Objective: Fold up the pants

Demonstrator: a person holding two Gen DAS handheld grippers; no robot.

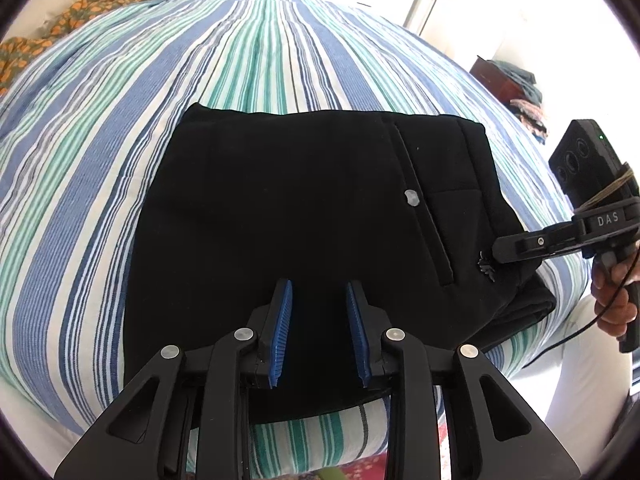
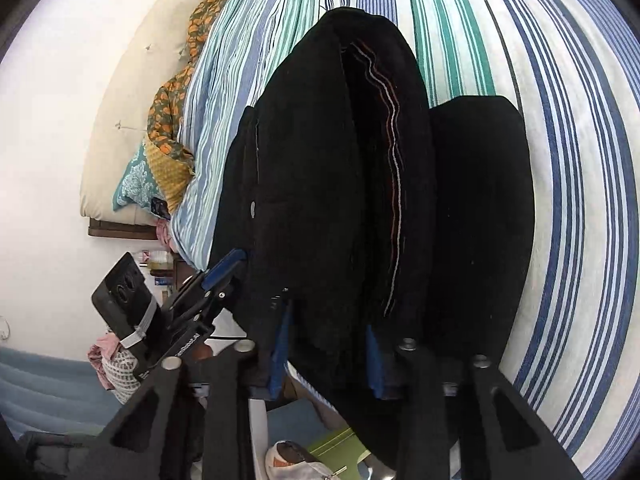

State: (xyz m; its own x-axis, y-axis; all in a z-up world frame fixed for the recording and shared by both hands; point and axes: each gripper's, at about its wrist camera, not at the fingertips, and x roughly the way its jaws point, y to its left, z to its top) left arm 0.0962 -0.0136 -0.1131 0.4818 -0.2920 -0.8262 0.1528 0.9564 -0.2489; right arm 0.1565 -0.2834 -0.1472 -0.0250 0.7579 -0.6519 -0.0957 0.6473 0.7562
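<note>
The black pants (image 1: 304, 216) lie folded in a compact stack on the striped bed (image 1: 120, 120), back pocket and grey button (image 1: 411, 197) facing up. My left gripper (image 1: 319, 292) hovers open and empty over the near edge of the stack. My right gripper (image 1: 496, 250) comes in from the right, its tip at the waistband edge. In the right wrist view the right gripper (image 2: 328, 320) is turned sideways and its blue pads (image 2: 282, 344) stand on either side of the thick folded edge of the pants (image 2: 312, 184). The left gripper (image 2: 224, 270) shows at the left.
An orange floral cloth (image 1: 80, 8) and a pillow (image 2: 136, 188) lie at the head of the bed. A wooden stand with clothes (image 1: 512, 80) is at the far right. A shoe (image 2: 296, 460) and other items are on the floor beside the bed.
</note>
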